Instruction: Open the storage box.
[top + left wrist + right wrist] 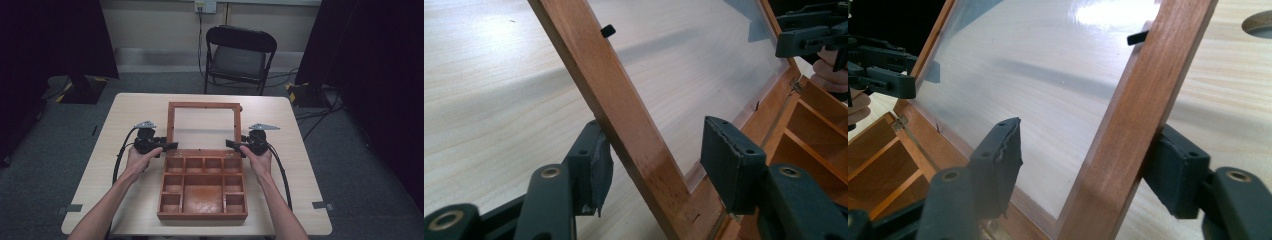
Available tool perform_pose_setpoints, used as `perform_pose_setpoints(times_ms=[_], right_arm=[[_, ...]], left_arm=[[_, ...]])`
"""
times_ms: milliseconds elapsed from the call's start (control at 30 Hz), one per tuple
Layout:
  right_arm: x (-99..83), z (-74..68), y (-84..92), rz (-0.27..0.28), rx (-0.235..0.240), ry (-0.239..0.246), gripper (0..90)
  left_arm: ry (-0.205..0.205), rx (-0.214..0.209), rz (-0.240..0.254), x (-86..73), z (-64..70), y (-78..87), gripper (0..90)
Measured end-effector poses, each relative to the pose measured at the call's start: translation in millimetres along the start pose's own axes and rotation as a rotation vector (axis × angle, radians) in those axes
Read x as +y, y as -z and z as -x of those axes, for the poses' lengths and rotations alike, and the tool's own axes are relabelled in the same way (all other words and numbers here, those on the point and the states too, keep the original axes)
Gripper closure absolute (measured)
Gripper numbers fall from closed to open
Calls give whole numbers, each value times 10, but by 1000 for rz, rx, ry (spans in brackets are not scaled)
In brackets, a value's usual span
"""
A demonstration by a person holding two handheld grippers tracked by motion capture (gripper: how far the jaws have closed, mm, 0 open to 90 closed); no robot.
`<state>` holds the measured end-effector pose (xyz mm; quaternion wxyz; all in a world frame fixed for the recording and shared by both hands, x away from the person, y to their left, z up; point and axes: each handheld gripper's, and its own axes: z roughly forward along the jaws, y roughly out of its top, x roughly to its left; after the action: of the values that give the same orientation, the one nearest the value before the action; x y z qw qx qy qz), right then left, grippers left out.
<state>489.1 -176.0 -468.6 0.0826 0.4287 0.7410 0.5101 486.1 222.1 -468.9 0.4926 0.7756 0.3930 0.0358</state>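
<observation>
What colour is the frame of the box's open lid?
Reddish-brown wood around a clear pane: the lid frame shows best in the right gripper view.

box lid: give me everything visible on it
The lid is a reddish-brown wooden frame around a clear pane, hinged to the wooden box at its rear edge and tilted open away from the person. Small black tabs hold the pane. Each hand-held gripper, left and right, straddles a side rail, jaws open.

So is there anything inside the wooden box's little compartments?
No, the compartments of the box all look bare from above.
</observation>
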Motion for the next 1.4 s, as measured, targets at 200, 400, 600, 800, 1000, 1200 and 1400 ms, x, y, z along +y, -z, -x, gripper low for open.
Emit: perform_pose_setpoints(times_ms=[200,400,600,800,1000,1200,1400], right_arm=[[-12,26,1,-17,-40,6,287],[-45,49,-27,-36,-50,1,267],[-46,41,-31,-40,-59,7,267],[-58,57,-39,-63,-68,-11,265],[-33,105,49,-36,-90,-16,259],[-40,84,57,-39,-80,-13,253],[-25,59,158,-53,-92,8,239]], left_arm=[[15,18,-18,-35,-47,-5,422],[34,13,-14,-48,-66,-10,419],[42,10,-13,-54,-74,-15,418],[49,41,-20,-65,-86,10,407],[66,38,-16,-92,-116,33,391],[28,56,-35,-82,-65,18,389],[0,82,-32,-77,-31,112,378]])
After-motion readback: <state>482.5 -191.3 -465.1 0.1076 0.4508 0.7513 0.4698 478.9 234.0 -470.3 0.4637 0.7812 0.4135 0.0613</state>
